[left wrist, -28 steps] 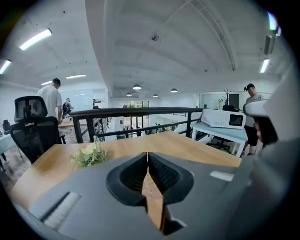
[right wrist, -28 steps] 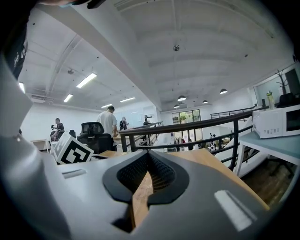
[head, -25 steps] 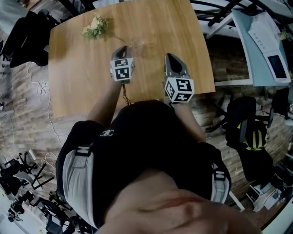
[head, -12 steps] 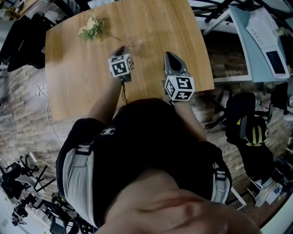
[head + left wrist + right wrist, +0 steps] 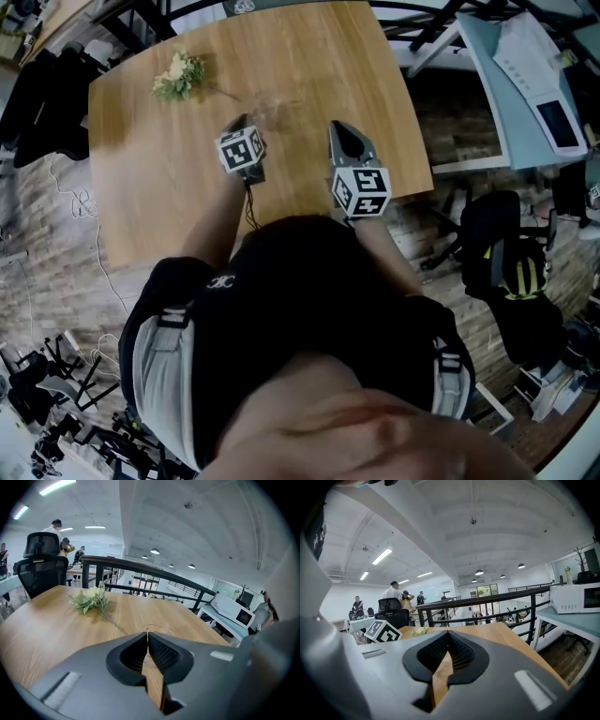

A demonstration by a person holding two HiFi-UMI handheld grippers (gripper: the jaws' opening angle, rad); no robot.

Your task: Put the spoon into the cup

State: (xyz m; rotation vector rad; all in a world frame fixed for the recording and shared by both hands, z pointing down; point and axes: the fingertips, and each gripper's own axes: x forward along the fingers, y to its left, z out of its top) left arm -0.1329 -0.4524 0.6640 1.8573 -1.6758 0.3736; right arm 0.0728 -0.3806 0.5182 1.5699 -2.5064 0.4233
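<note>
A clear glass cup [image 5: 270, 110] stands faintly visible on the wooden table [image 5: 141, 187], just beyond my left gripper [image 5: 236, 123]. In the left gripper view its rim [image 5: 158, 629] shows right past the closed jaw tips [image 5: 147, 633]. My right gripper [image 5: 337, 128] hovers over the table to the right of the cup, jaws shut and holding nothing [image 5: 448, 633]. No spoon shows in any view. The left gripper's marker cube [image 5: 383, 632] appears at the left of the right gripper view.
A small bunch of pale flowers [image 5: 177, 74] lies at the table's far left, its stem pointing toward the cup. A black office chair [image 5: 506, 262] stands right of the table, a white desk [image 5: 534, 84] beyond it. A railing [image 5: 140, 571] runs behind the table.
The head camera has shifted a little, so the table sits slightly lower in view. The left gripper's cube has turned slightly. Both grippers stay shut near the cup.
</note>
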